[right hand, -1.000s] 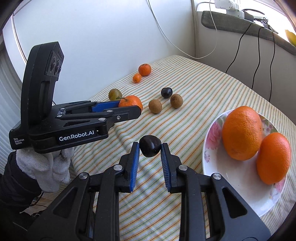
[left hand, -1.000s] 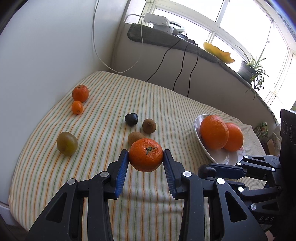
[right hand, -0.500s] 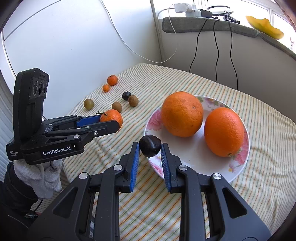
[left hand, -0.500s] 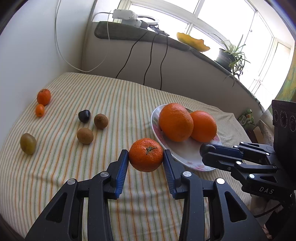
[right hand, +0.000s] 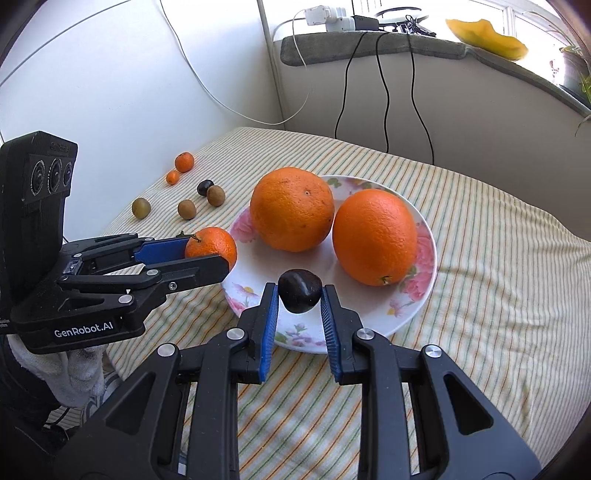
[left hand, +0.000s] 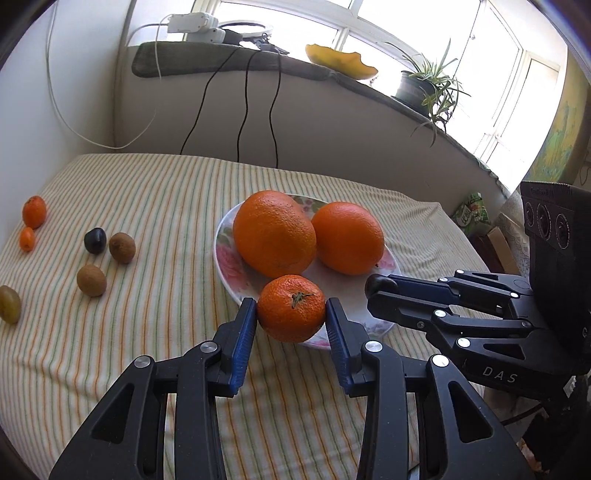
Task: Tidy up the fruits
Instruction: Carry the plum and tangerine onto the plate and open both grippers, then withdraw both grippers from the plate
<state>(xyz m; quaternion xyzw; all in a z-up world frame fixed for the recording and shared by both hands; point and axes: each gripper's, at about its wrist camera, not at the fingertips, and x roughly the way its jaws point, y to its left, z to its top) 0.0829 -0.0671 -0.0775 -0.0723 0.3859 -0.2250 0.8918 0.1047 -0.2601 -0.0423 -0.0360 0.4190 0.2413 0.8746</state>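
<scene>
Two large round oranges [left hand: 275,232] sit on the white flowered ceramic plate [left hand: 223,254] in the left wrist view, where the left hand-held gripper [left hand: 291,320] clamps a small orange mandarin [left hand: 291,308] over the plate's near rim. In the right wrist view, the right hand-held gripper [right hand: 299,301] pinches a small dark plum [right hand: 299,290] above the plate [right hand: 402,319], near the oranges [right hand: 291,208], over the striped cloth-covered table [right hand: 498,258].

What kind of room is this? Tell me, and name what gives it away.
Probably a room in a home, by a sunny window. A striped cloth covers the table, a floral plate holds oranges, and a potted plant stands on the windowsill beside a power strip with trailing cables.
</scene>
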